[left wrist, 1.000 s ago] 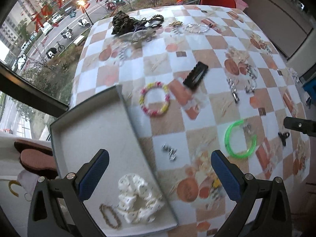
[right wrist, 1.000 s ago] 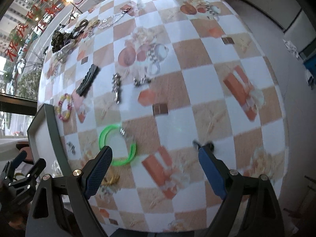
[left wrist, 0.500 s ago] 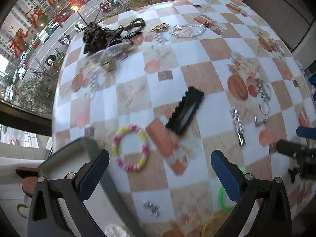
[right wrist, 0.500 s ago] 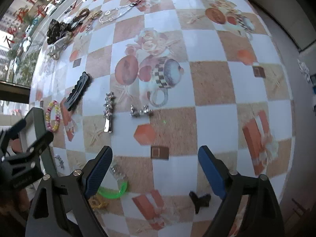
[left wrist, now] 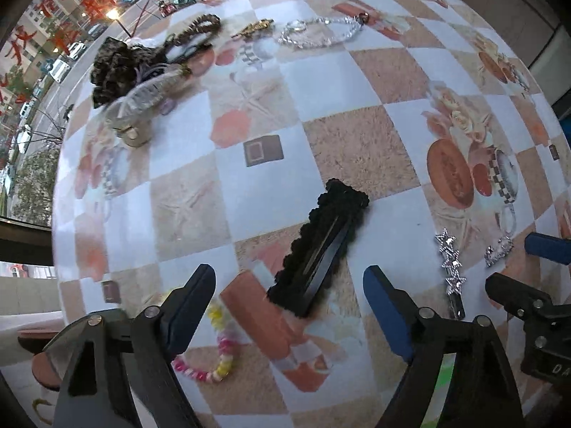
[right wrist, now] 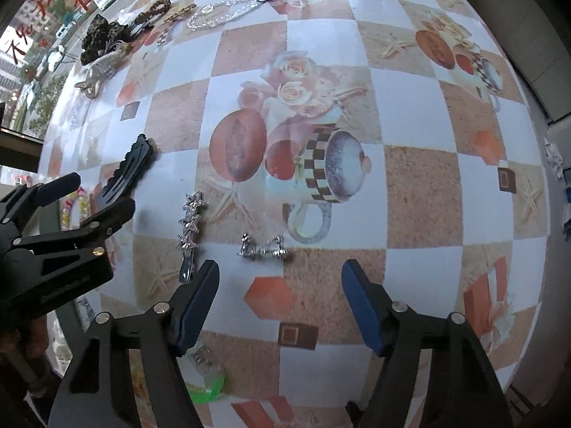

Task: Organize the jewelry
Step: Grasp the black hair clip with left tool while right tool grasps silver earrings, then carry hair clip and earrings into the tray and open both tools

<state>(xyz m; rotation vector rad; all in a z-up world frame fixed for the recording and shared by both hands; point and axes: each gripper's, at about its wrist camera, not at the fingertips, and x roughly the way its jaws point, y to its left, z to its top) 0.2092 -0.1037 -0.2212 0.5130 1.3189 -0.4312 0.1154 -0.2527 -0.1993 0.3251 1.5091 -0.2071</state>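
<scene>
We see the left claw (left wrist: 289,303) spread wide above the checkered tabletop (left wrist: 357,142), holding nothing, with the near end of the black hair clip (left wrist: 321,249) lying flat between its two blue pads. The clip runs diagonally away from the claw toward the upper right. Just beside the left pad lies the pink and yellow bead bracelet (left wrist: 217,349), partly hidden behind that finger. To the right of the clip, apart from it, we find the silver star barrette (left wrist: 450,271), and a little further right a small silver piece (left wrist: 498,249) close to the other claw's blue tip.

Our right claw (right wrist: 280,303) is likewise wide open and empty, hovering over the tabletop with the small silver piece (right wrist: 264,248) lying just ahead of its gap. The star barrette (right wrist: 189,228) sits just beyond its left pad, its lower end near that pad's tip. A green bangle (right wrist: 207,388) shows only in part below the left finger. The left claw appears in this view at the left edge, over the black clip (right wrist: 125,174).

At the far edge of the tabletop we make out a dark scrunchie (left wrist: 114,67), a clear claw clip (left wrist: 142,103) touching it, a braided brown band (left wrist: 200,26), a small gold piece (left wrist: 255,27) and a crystal chain (left wrist: 321,32)
</scene>
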